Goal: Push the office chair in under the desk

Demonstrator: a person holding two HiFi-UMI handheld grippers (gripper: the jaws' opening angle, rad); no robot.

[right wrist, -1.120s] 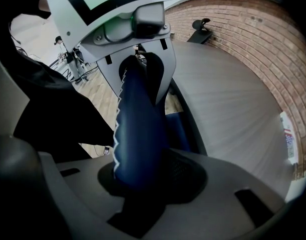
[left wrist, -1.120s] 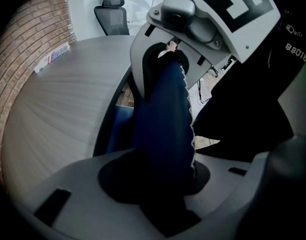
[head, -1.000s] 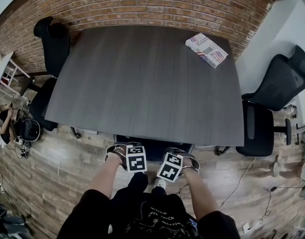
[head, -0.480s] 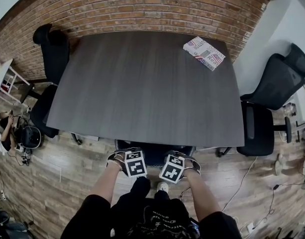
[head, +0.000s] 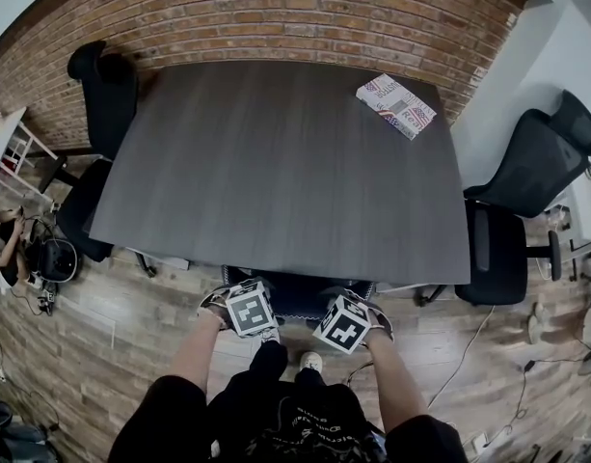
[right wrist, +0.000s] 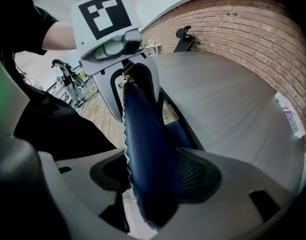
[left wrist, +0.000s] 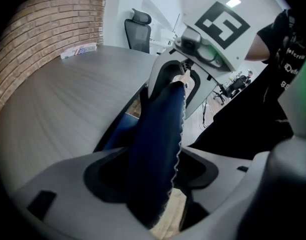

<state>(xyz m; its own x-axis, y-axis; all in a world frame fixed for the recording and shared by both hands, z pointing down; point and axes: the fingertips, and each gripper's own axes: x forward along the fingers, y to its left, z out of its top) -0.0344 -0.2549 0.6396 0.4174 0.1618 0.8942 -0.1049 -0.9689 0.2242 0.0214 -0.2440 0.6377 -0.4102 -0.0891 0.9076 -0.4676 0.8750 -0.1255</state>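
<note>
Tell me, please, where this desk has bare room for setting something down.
Nearly the whole desk top is bare, from the brick wall to the near edge. The only taken spot is the far right corner, where a patterned booklet lies. At the near edge, the blue chair back crowds the middle.

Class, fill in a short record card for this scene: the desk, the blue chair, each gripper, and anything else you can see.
desk: grey top, against brick wall
office chair: blue, pushed in at desk's near edge
left gripper: jaws just opened, apart, backrest top between them
right gripper: jaws just opened, apart, backrest top between them
on desk: patterned booklet, far right corner
other: black chairs, one at left, one at right
</note>
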